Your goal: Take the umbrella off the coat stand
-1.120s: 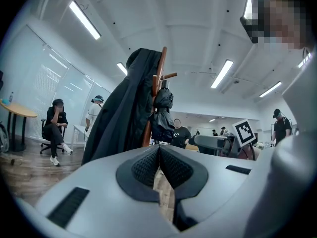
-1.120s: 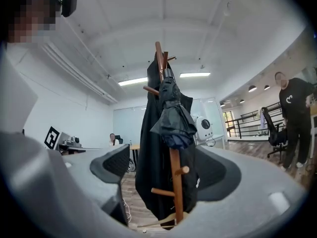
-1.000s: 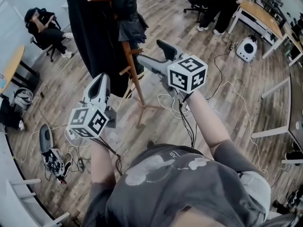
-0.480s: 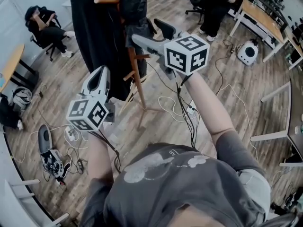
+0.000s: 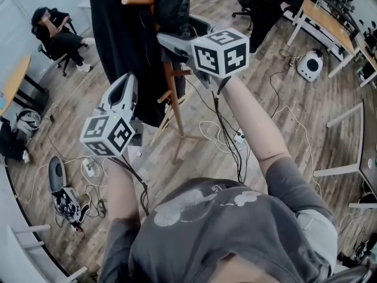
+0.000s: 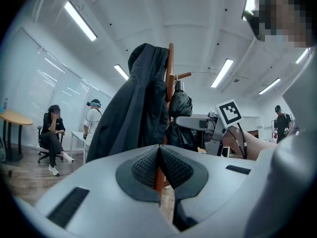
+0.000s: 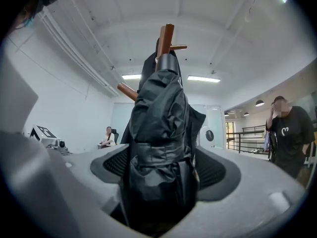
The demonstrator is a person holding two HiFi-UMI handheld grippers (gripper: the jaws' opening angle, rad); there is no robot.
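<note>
A folded black umbrella (image 7: 161,133) hangs on the wooden coat stand (image 7: 165,38), strapped round its middle. My right gripper (image 7: 161,170) is open and the umbrella fills the gap between its pads. From the head view the right gripper (image 5: 175,28) reaches up to the umbrella (image 5: 174,7) at the stand's pole (image 5: 174,99). A long black coat (image 5: 121,40) hangs on the stand's left side. Lower and to the left, my left gripper (image 5: 125,78) stays shut and empty. Its own view has the left gripper (image 6: 159,150) aimed at the coat (image 6: 133,118) and stand (image 6: 171,63).
Cables (image 5: 224,134) trail over the wooden floor by the stand's feet. A person sits on a chair (image 5: 56,31) at far left. A desk (image 5: 324,16) and a white device (image 5: 309,63) are at upper right. Another person (image 7: 290,133) stands to the right.
My right gripper has risen and moved forward to the stand, and the umbrella now lies between its jaws. The left gripper has barely shifted.
</note>
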